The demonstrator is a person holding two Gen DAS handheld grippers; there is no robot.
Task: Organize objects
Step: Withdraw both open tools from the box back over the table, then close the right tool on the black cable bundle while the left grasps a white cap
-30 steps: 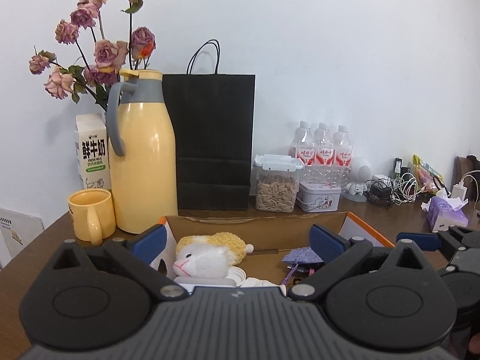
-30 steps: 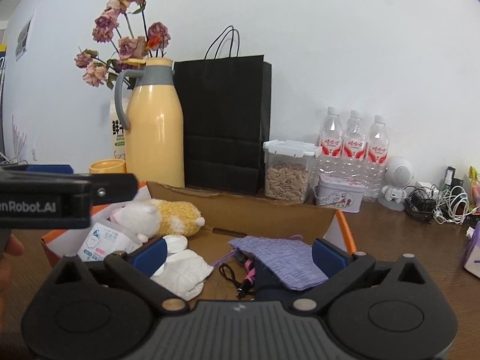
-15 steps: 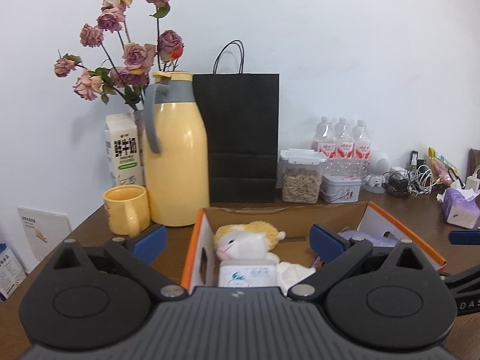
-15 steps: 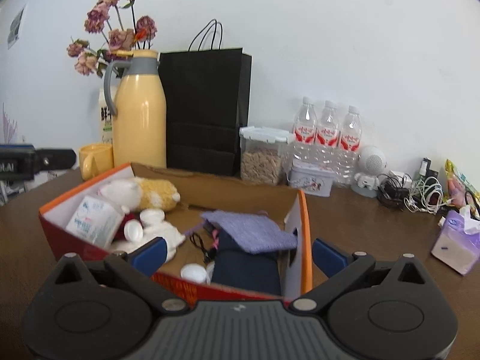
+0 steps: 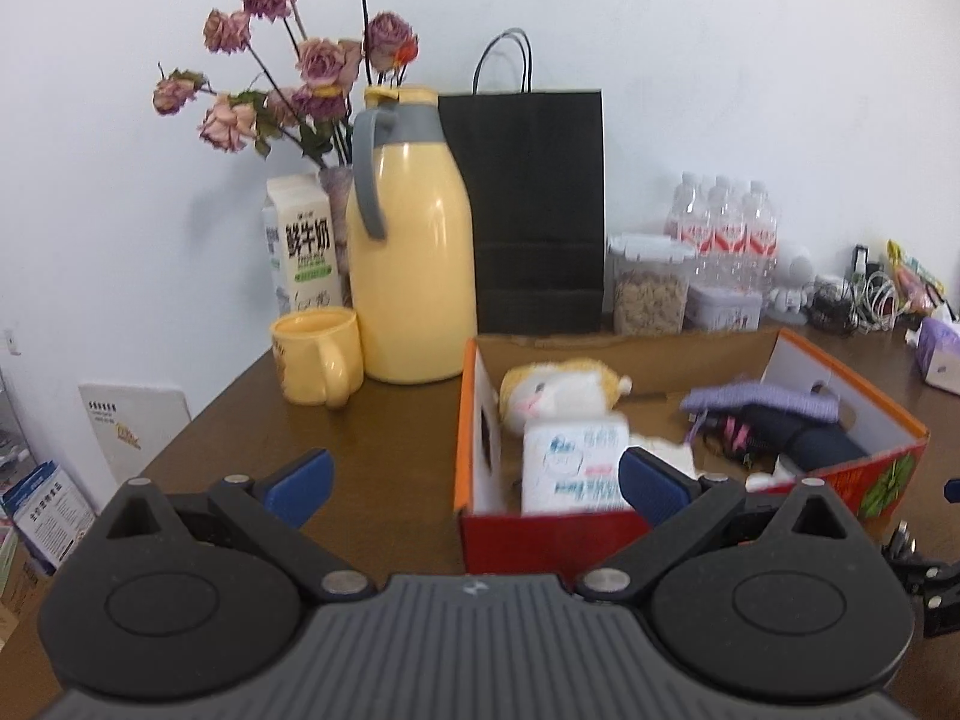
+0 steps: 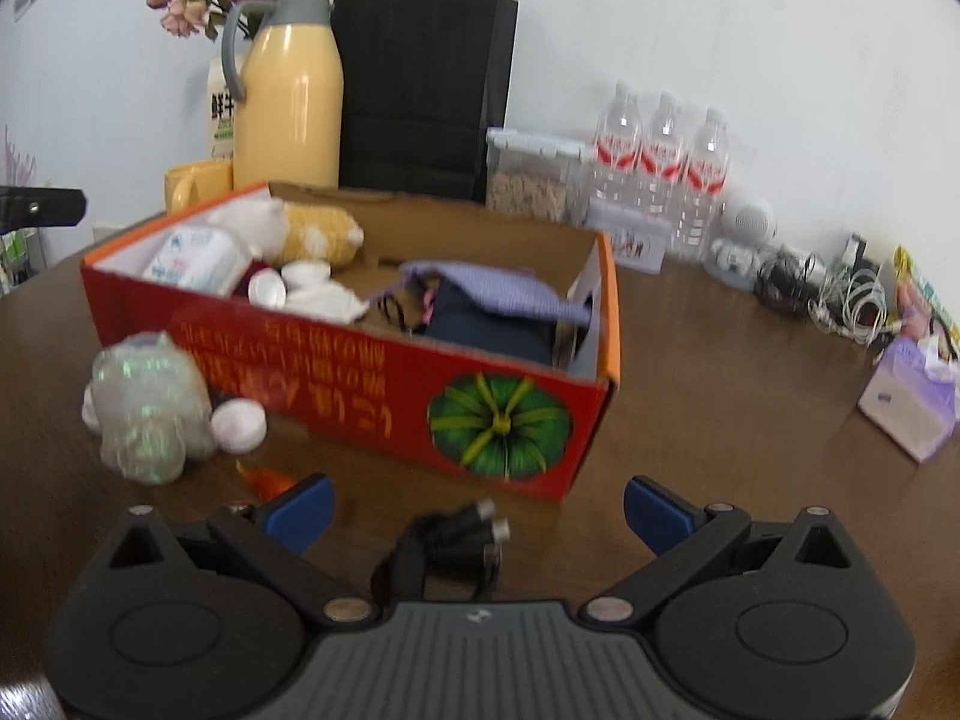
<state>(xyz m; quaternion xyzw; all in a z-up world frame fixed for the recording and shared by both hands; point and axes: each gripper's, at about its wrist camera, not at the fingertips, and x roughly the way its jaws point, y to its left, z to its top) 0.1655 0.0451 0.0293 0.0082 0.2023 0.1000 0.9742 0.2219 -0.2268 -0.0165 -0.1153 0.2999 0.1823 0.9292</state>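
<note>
The left gripper (image 5: 474, 477) is at the bottom of the left wrist view, its jaws wide apart and holding nothing. The right gripper (image 6: 477, 507) is at the bottom of the right wrist view, also with jaws wide open and empty.

A red and orange cardboard box (image 6: 360, 354) stands in the middle of the brown desk (image 6: 720, 390). Inside it, at the left end, lie a white and yellow plush toy (image 5: 558, 393) and a white tissue pack (image 5: 570, 465). At the right end a purple cloth (image 6: 492, 288) lies over something dark. Small white round things (image 6: 270, 291) are between them.

In the right wrist view, a bundle wrapped in clear plastic (image 6: 147, 408) stands on the desk in the left part of the frame, just in front of the box, with a small white round lid (image 6: 240, 426) touching it. A black cable with plugs (image 6: 456, 546) lies between the open jaws, low in the center.

Behind the box, in the upper left, stand a yellow jug (image 5: 411, 264), a yellow cup (image 5: 318, 357), a milk carton (image 5: 303, 249), dried roses (image 5: 288, 60) and a black paper bag (image 5: 531, 210). At the right are water bottles (image 6: 660, 156) and a tangle of cables (image 6: 828, 294).
</note>
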